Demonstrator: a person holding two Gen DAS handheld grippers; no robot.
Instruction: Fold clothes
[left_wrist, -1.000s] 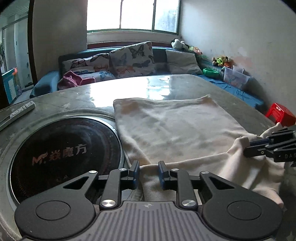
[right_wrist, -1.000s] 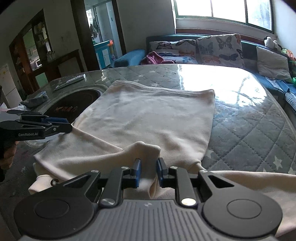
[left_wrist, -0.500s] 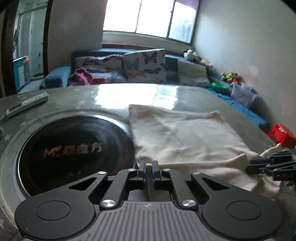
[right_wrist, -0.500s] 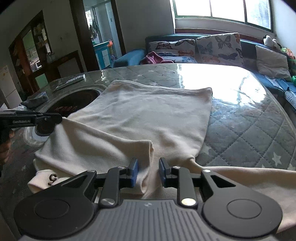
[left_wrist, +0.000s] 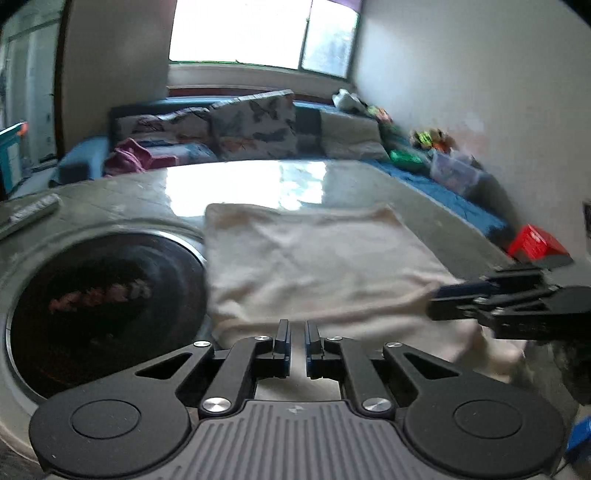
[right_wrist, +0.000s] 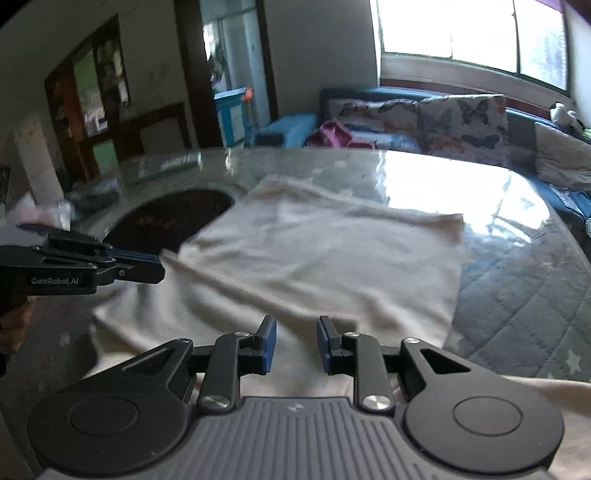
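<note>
On your left, the dark round cooktop (left_wrist: 103, 310) sits right beside the cream garment (left_wrist: 317, 266) spread on the table (left_wrist: 236, 181). Your left gripper (left_wrist: 297, 341) is nearly closed, but I cannot tell whether it pinches cloth; a loose hold could drop the edge. Your right gripper (right_wrist: 293, 343) gapes, holding nothing, so that side may sag unevenly.

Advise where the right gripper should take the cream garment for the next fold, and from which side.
Probably the near hem of the cream garment, just ahead of the open right gripper. Come in low from the near table edge, fingers straddling the bunched edge: it rises off the surface there, while the far part lies flat. The left gripper holds the matching left corner.
</note>
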